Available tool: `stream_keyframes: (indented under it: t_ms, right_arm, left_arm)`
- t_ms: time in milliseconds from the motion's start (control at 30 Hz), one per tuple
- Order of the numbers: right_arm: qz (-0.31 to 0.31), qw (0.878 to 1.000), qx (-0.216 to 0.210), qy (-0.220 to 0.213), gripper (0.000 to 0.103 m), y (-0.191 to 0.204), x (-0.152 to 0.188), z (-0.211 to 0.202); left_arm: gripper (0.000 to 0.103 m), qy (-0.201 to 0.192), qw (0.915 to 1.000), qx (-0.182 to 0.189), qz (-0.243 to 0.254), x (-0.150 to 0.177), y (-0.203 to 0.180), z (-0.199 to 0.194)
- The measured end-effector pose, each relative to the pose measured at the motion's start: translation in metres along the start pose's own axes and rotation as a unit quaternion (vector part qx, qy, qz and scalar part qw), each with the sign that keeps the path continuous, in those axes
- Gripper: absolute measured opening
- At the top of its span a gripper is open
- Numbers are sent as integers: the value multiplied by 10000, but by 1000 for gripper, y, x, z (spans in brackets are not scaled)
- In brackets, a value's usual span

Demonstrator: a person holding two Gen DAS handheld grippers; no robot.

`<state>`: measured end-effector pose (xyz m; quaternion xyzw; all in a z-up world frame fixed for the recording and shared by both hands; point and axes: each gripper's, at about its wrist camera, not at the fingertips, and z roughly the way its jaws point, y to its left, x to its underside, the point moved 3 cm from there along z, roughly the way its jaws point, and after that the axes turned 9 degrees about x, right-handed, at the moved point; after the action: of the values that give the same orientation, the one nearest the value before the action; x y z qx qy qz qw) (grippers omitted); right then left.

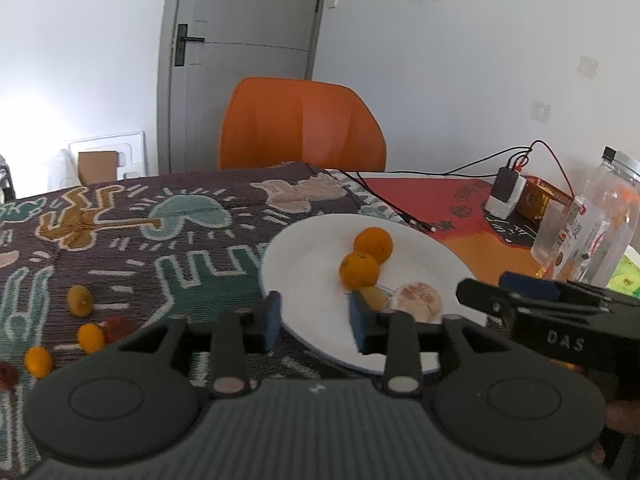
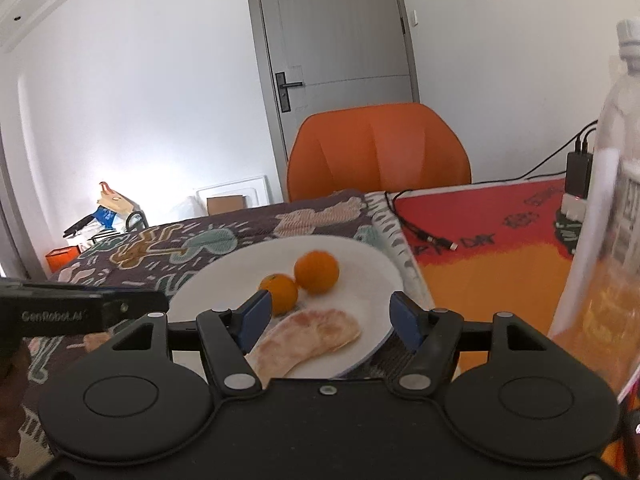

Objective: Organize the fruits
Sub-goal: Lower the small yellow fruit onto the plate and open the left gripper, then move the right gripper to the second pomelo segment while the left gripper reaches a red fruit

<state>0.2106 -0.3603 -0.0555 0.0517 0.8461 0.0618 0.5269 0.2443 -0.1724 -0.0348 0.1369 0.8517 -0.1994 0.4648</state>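
Note:
A white plate (image 1: 304, 264) (image 2: 360, 264) on the patterned cloth holds two oranges (image 1: 372, 244) (image 1: 359, 270), a small yellow fruit (image 1: 376, 298) and a pale peeled fruit (image 1: 416, 304) (image 2: 308, 336). My left gripper (image 1: 316, 324) hangs open over the plate's near left rim with nothing between its pads; the yellow fruit lies just behind its right pad. My right gripper (image 2: 331, 320) stands open over the plate's near edge. The peeled fruit lies on the plate between its fingers, untouched by the pads. Both oranges (image 2: 317, 272) (image 2: 280, 294) sit just beyond.
Several small orange and red fruits (image 1: 80, 300) (image 1: 91, 337) (image 1: 118, 328) lie loose on the cloth left of the plate. A clear bottle (image 1: 592, 224) (image 2: 612, 200) stands close on the right. A charger with cables (image 1: 506, 192) and an orange chair (image 1: 300, 124) are behind.

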Motion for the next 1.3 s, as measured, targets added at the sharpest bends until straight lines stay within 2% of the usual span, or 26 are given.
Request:
stream_keyframes:
  t_ms: [267, 333, 400, 467, 533, 733, 900, 1067, 1300]
  right_arm:
    - [159, 9998, -118, 24, 80, 12, 8, -14]
    - [99, 9999, -141, 14, 84, 18, 7, -15]
    - [81, 9998, -165, 23, 88, 23, 7, -15]
    - [120, 9997, -197, 6, 98, 28, 7, -16]
    - [147, 9996, -228, -44, 103, 33, 6, -17]
    - [11, 9998, -218, -2, 103, 53, 8, -17]
    - [39, 9984, -559, 80, 103, 70, 11, -21]
    - [-137, 9977, -664, -90, 103, 91, 11, -27]
    - [-341, 9961, -812, -100, 103, 118, 14, -31]
  left_arm:
    - [84, -272, 9990, -354, 31, 3, 15, -31]
    - [89, -384, 9984, -419, 19, 3, 20, -39]
    - [91, -413, 9976, -553, 29, 4, 26, -47]
    - [94, -442, 9970, -640, 15, 5, 32, -54]
    - [96, -457, 9966, -684, -6, 6, 38, -61]
    - [97, -558, 9947, -858, -108, 14, 57, -85]
    - [97, -580, 9940, -899, -223, 21, 71, -101]
    - [99, -644, 9918, -1093, -162, 29, 82, -116]
    - [101, -702, 9896, -1220, -296, 38, 101, -134]
